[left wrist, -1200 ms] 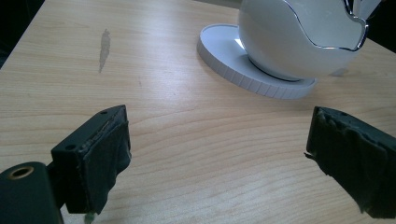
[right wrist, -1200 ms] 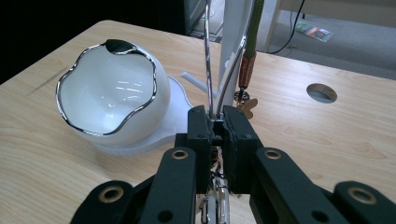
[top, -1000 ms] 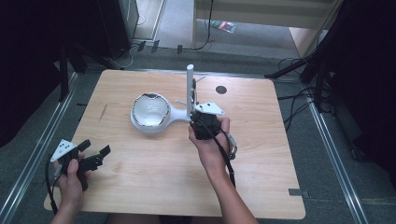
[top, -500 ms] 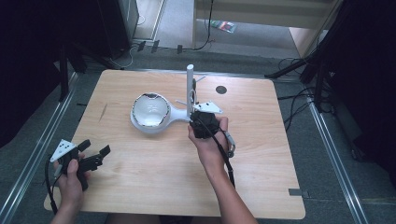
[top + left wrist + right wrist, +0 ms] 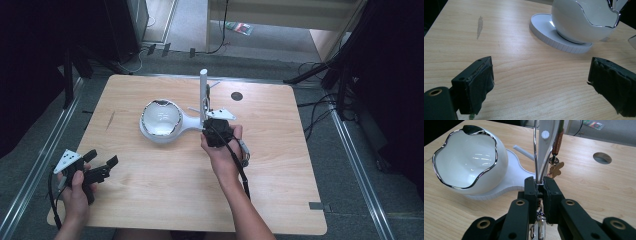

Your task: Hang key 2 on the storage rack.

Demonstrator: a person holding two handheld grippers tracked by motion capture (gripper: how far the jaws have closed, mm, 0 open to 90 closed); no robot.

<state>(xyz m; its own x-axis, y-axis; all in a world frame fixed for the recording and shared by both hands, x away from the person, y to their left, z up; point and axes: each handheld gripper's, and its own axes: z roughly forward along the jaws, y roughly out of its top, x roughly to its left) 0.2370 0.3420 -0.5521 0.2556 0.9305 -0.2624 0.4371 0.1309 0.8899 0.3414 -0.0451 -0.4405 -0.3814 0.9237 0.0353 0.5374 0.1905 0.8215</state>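
Observation:
A white stand sits mid-table, with a round base (image 5: 554,37), an eggshell-shaped bowl (image 5: 160,117) (image 5: 466,167) (image 5: 584,20) with a chrome rim, and an upright post (image 5: 203,85) (image 5: 547,142). My right gripper (image 5: 212,125) (image 5: 541,186) is at the foot of the post, shut on a thin silver wire loop (image 5: 535,152) that rises alongside it. A brown cord with a small tan charm (image 5: 556,168) hangs beside the post. My left gripper (image 5: 102,162) (image 5: 540,82) rests near the table's front left, open and holding nothing, pointed toward the bowl.
The wooden table (image 5: 280,165) has a round cable hole (image 5: 237,96) (image 5: 602,157) at the back right of the stand. A grey scuff (image 5: 480,25) marks the wood left of the base. Metal rails and dark equipment frame the table.

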